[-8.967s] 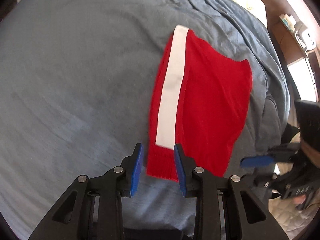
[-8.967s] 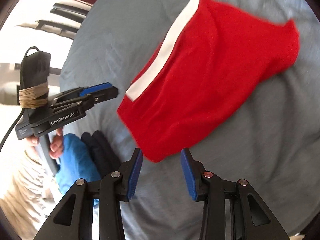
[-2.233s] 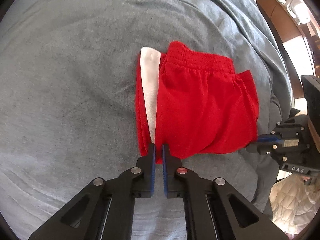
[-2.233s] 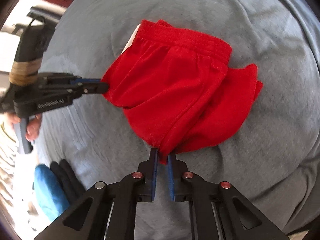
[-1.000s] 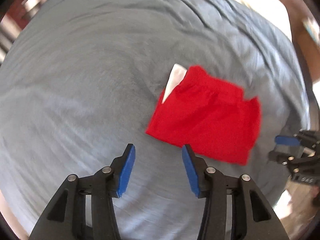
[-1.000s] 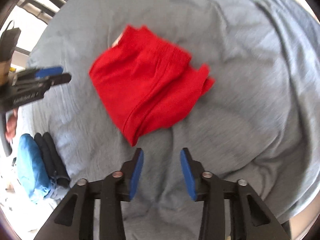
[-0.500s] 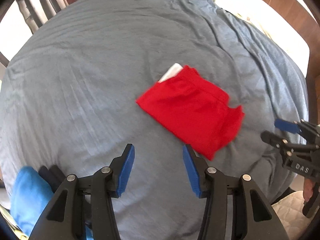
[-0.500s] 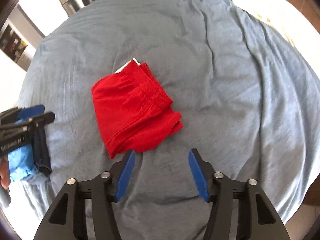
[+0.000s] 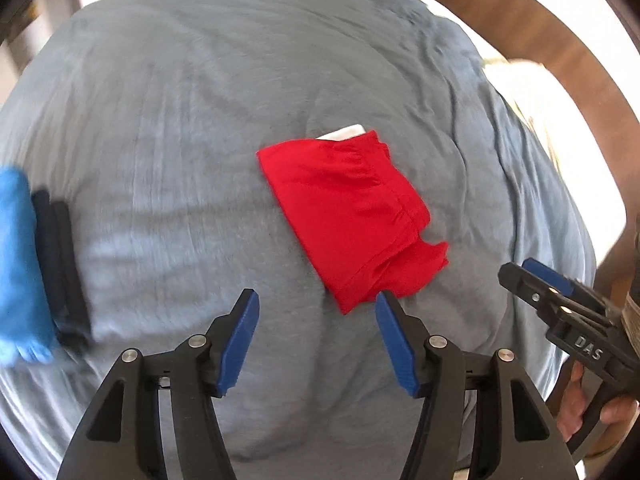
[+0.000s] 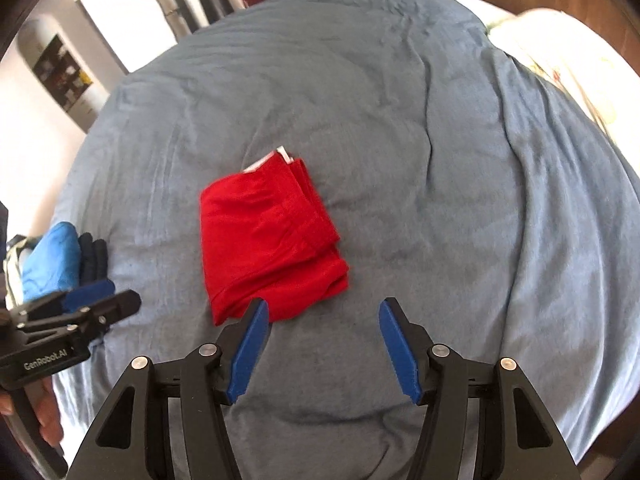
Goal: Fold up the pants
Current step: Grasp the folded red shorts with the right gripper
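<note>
Pants [image 9: 344,216] lie folded mid-bed [image 9: 160,120], released; left tongs [image 9: 316,340] opening, right tongs [image 10: 322,348] spread, both empty.

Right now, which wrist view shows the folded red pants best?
The right wrist view: the red pants lie sharp and whole on the bedspread. The left wrist view shows them whole too, but blurred by motion.

White letters "DAS" mark the black body of the right hand-held gripper [image 9: 532,280], seen from the left wrist. The left hand-held gripper [image 10: 108,300] carries the white brand "GenRobot.AI" on its side.
</note>
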### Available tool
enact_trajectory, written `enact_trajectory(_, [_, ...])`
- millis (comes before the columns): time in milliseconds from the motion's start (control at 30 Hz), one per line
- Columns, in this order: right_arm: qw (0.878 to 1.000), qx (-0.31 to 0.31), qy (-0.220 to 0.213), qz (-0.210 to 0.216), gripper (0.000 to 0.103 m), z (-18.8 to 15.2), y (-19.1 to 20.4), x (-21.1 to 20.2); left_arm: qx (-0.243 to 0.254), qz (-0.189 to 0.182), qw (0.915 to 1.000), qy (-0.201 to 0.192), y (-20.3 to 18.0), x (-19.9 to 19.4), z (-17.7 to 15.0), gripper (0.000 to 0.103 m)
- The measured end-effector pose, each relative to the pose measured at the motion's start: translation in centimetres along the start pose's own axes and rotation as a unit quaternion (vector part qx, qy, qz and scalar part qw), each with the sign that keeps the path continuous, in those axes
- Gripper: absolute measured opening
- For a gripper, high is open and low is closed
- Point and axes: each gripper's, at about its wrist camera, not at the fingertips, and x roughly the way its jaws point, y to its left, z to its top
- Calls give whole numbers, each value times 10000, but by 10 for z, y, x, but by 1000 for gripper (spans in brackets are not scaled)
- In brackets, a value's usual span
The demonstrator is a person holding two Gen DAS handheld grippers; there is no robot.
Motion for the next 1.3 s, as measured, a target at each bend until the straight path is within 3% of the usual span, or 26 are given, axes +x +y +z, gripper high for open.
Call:
enact_trajectory(167, [9987,-41,-78,508,59,12,-15,10,-482,-80,9987,-137,0,20,-8,60])
enact_trajectory(300, [9967,-51,-60,814,59,21,-23,32,-518,37,9981,-319,-4,34,-6,60])
enact_trajectory(567, [9910,145,160,1318,59,35,-31,84,-706,22,9971,-281,3,64,9,60])
enact_trajectory(933, [9822,553,772,1624,59,34,-41,139,-757,-27,9971,-80,7,92,17,60])
enact_trajectory(1300, [9749,803,933,1855,59,32,-46,157,-648,-40,9979,53,7,110,18,60])
